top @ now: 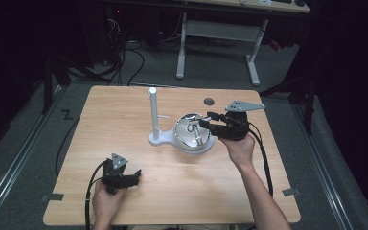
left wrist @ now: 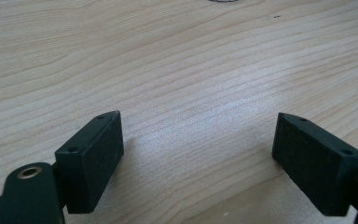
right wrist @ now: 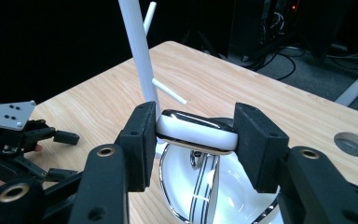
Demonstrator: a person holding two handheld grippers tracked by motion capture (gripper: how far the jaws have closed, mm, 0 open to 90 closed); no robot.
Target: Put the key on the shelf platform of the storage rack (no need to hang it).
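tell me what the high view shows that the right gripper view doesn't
High view adds: the person's right forearm and the white desk frame on the floor beyond the table.
Right gripper view adds: the right claw pads clamped on a white, metal-edged part of the mug, close up, and stripes inside the mug.
Both share: the white peg stand, the mug, the open left claw and the table's round hole.

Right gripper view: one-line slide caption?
Right tool clamps a white smartwatch above the white stand on the wooden table.
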